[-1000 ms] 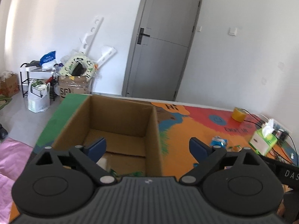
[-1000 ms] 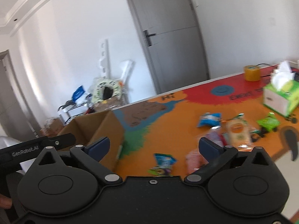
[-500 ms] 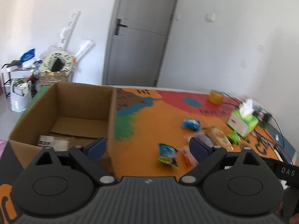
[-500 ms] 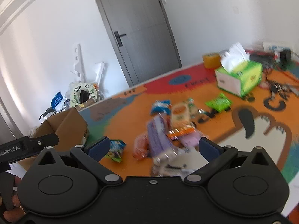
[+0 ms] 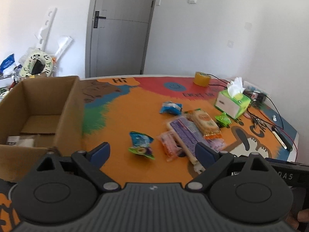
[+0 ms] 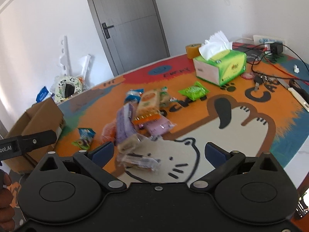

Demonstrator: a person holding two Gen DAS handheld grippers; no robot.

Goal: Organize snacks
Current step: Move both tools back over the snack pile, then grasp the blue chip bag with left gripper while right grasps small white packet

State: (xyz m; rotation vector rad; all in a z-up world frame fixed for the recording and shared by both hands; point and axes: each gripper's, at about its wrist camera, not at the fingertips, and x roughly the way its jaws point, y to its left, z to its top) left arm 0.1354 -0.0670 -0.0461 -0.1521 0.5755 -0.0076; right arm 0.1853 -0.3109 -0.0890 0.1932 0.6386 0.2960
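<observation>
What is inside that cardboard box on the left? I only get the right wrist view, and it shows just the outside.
Observer: The left wrist view looks down into the cardboard box. No snacks show there, only a white slip on the part of its floor that I can see.
Operator: Is the other gripper holding anything?
Observer: No. The left gripper is open and empty, pointing toward the blue-green packet on the table.
</observation>
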